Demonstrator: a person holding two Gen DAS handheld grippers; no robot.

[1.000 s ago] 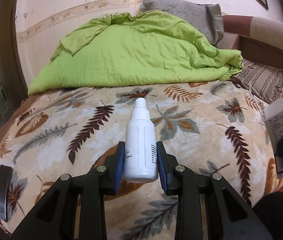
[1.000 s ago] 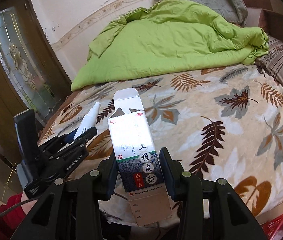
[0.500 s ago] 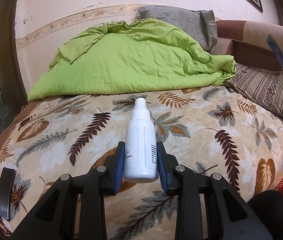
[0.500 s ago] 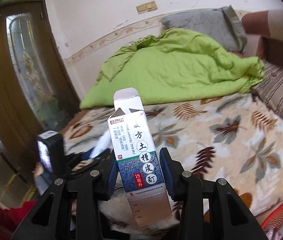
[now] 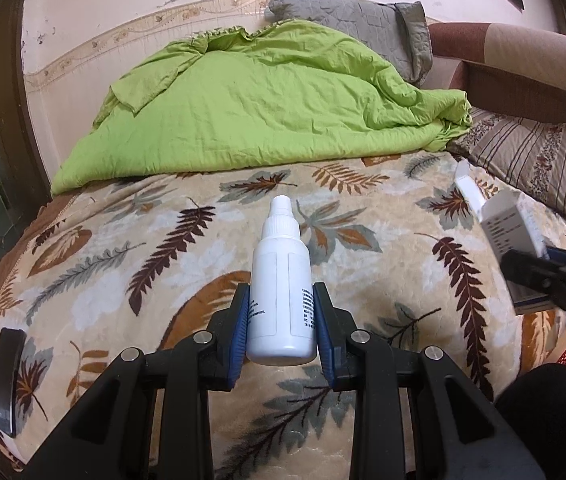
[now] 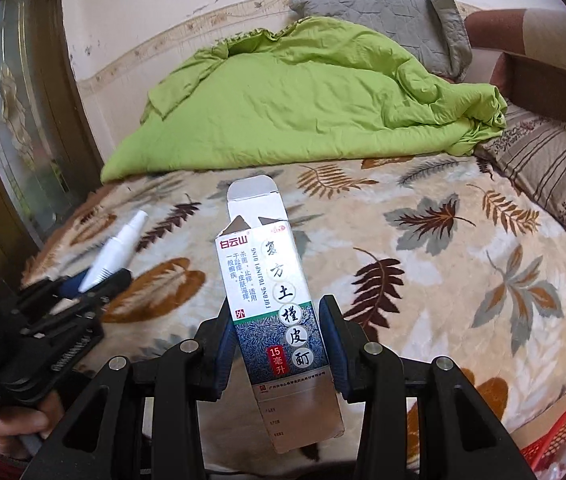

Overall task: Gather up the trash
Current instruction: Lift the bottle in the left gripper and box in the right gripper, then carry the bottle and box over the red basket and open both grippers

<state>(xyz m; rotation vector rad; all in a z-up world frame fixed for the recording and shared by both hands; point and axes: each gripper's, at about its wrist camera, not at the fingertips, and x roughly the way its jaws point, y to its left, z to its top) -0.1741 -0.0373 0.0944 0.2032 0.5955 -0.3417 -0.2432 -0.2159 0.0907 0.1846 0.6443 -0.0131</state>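
My left gripper (image 5: pixel 281 322) is shut on a white plastic bottle (image 5: pixel 281 292), nozzle pointing away, held above the leaf-patterned bed cover. My right gripper (image 6: pixel 279 338) is shut on a small medicine carton (image 6: pixel 269 304) with an open top flap and blue-white print. From the right wrist view the bottle (image 6: pixel 113 252) and the left gripper (image 6: pixel 83 284) show at the left. From the left wrist view the carton (image 5: pixel 513 240) and the right gripper (image 5: pixel 543 272) show at the right edge. A red mesh basket (image 6: pixel 563 436) sits low at the right beside the bed.
A crumpled green quilt (image 5: pixel 267 108) covers the far half of the bed, with a grey pillow (image 5: pixel 355 28) and a striped pillow (image 5: pixel 539 160) behind it. A dark flat object (image 5: pixel 7 376) lies at the bed's left edge. A wooden glass-panelled door (image 6: pixel 15 120) stands left.
The right gripper with the carton swung up and then came back down toward the bed. The left view pulled back slightly and then closer. Both grips are unchanged.
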